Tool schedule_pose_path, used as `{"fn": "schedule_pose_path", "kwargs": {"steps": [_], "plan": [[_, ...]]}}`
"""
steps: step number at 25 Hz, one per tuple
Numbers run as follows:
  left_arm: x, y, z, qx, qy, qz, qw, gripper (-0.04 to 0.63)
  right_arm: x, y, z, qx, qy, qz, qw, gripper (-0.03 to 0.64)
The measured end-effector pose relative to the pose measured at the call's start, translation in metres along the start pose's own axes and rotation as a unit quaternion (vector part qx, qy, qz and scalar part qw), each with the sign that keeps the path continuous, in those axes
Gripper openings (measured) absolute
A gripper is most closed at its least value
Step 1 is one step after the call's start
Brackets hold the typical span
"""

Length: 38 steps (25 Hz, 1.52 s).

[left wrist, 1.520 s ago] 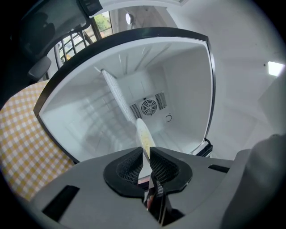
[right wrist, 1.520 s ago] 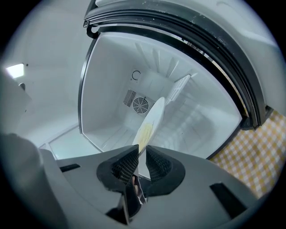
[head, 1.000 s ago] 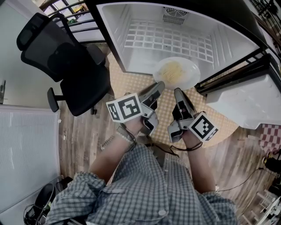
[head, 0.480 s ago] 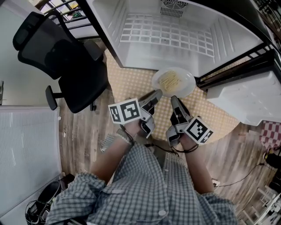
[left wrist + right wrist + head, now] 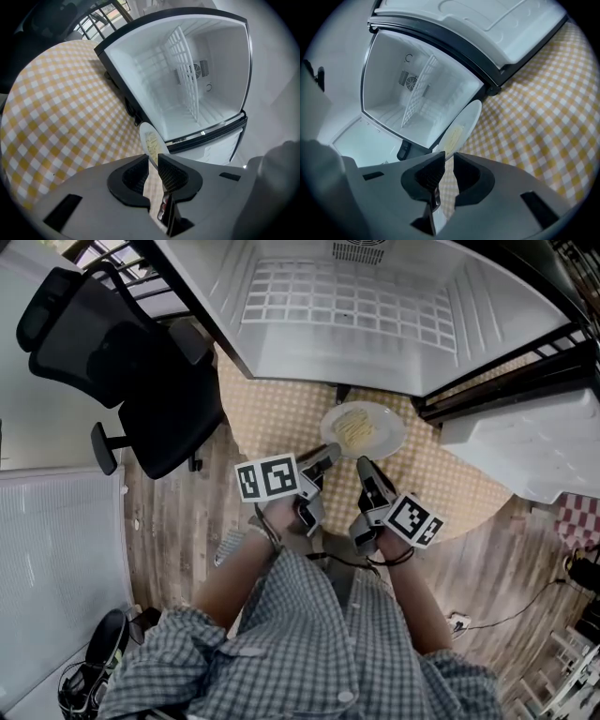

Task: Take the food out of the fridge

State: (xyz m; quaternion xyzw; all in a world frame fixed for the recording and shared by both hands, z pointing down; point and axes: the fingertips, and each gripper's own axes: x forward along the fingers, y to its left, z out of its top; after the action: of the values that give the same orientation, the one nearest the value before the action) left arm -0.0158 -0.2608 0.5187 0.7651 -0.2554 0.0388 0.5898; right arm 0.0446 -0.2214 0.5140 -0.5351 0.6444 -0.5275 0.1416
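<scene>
A white plate (image 5: 364,429) of pale noodles hangs over the yellow-checked table, just outside the open fridge (image 5: 347,306). My left gripper (image 5: 328,454) is shut on the plate's near-left rim. My right gripper (image 5: 362,465) is shut on its near rim beside it. In the left gripper view the plate (image 5: 151,143) shows edge-on, pinched between the jaws of the left gripper (image 5: 153,165). In the right gripper view the plate (image 5: 465,123) rises from between the jaws of the right gripper (image 5: 447,161). The fridge compartment holds only a white wire shelf (image 5: 342,306).
The round table (image 5: 272,413) with its checked cloth lies under the plate. The open fridge door (image 5: 525,442) juts out at the right. A black office chair (image 5: 122,362) stands at the left on the wooden floor (image 5: 178,531).
Both grippers have pulled the plate back toward the person, from the fridge's front edge out over the checked table.
</scene>
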Motion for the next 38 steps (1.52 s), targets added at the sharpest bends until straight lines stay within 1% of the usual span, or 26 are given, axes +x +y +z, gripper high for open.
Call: {"fn": "schedule_pose_path", "kwargs": {"steps": [11,17,21,25,27,32,35,37,38], "plan": [[0.007,0.041,-0.017,-0.004,0.025,0.042,0.9988,0.072,0.015,-0.034,-0.028,0.039,0.036,-0.031,0.998,0.048],[0.010,0.054,-0.025,0.006,0.037,0.066,0.9971,0.075,0.019,-0.046,-0.037,0.030,0.064,-0.059,0.996,0.048],[0.012,0.056,-0.027,0.020,0.053,0.082,0.9950,0.080,0.020,-0.050,-0.038,0.030,0.070,-0.066,0.995,0.048],[0.011,0.055,-0.033,0.055,0.084,0.096,0.9903,0.091,0.019,-0.051,-0.039,0.014,0.077,-0.078,0.994,0.048],[0.009,0.054,-0.035,0.064,0.093,0.097,0.9889,0.094,0.018,-0.052,-0.037,-0.001,0.081,-0.082,0.993,0.048],[-0.003,0.055,-0.032,0.064,0.093,0.109,0.9877,0.094,0.011,-0.053,-0.037,-0.025,0.095,-0.087,0.991,0.057],[-0.014,0.055,-0.026,0.075,0.088,0.117,0.9863,0.094,0.004,-0.052,-0.034,-0.032,0.091,-0.088,0.991,0.058],[-0.021,0.054,-0.020,0.084,0.080,0.123,0.9857,0.085,-0.001,-0.048,-0.028,-0.050,0.083,-0.090,0.991,0.057],[-0.024,0.053,-0.016,0.090,0.074,0.125,0.9852,0.066,-0.003,-0.045,-0.024,-0.066,0.078,-0.092,0.991,0.053]]}}
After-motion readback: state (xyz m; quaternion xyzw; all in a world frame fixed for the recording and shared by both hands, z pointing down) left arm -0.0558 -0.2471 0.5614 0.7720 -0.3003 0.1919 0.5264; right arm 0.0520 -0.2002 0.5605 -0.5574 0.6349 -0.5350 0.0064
